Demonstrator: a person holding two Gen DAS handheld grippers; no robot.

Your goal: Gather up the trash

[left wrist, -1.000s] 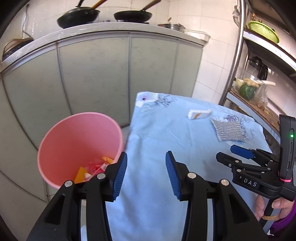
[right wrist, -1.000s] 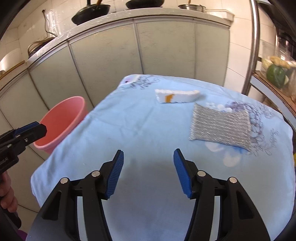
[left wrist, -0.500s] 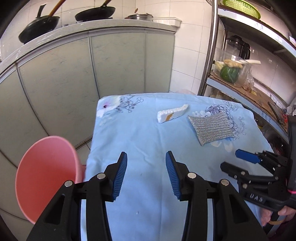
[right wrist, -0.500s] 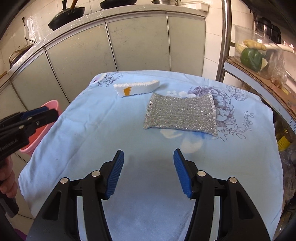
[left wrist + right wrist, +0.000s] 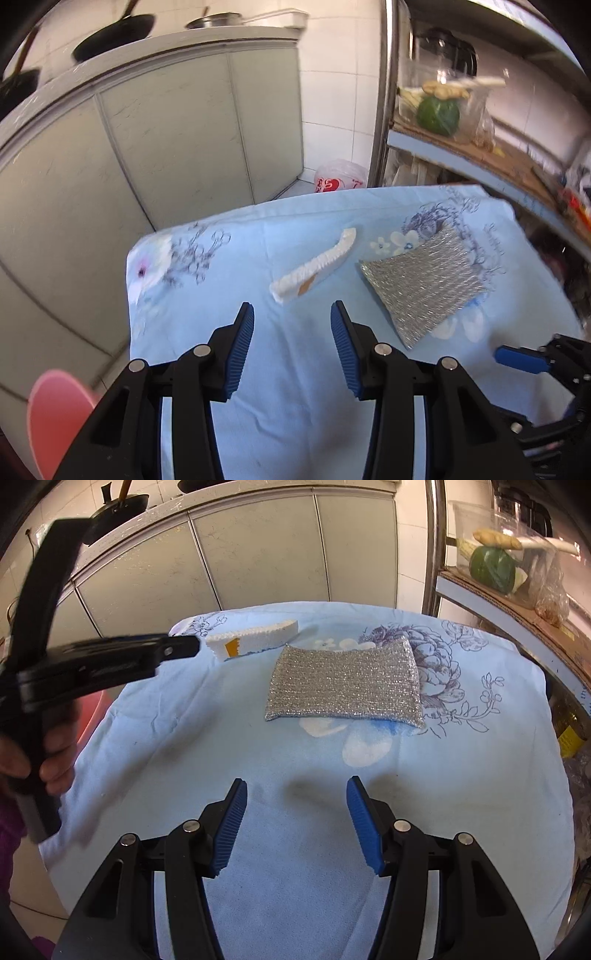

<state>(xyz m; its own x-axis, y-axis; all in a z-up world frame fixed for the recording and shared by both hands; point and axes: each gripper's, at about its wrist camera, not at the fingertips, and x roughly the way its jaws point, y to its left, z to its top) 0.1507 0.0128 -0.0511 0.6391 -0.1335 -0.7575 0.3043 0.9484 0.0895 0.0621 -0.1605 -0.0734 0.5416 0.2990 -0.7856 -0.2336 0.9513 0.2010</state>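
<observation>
Two pairs of jaws hang released and empty, the left gripper (image 5: 291,325) nearer the foam scrap (image 5: 314,267) lying slantwise just ahead toward the table's (image 5: 295,424) far edge.

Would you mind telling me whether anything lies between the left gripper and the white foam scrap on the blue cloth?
Nothing visible does. The left gripper is open and empty, and only bare blue cloth separates it from the white foam scrap. The silver scouring pad lies off to the scrap's right, clear of that path.
</observation>
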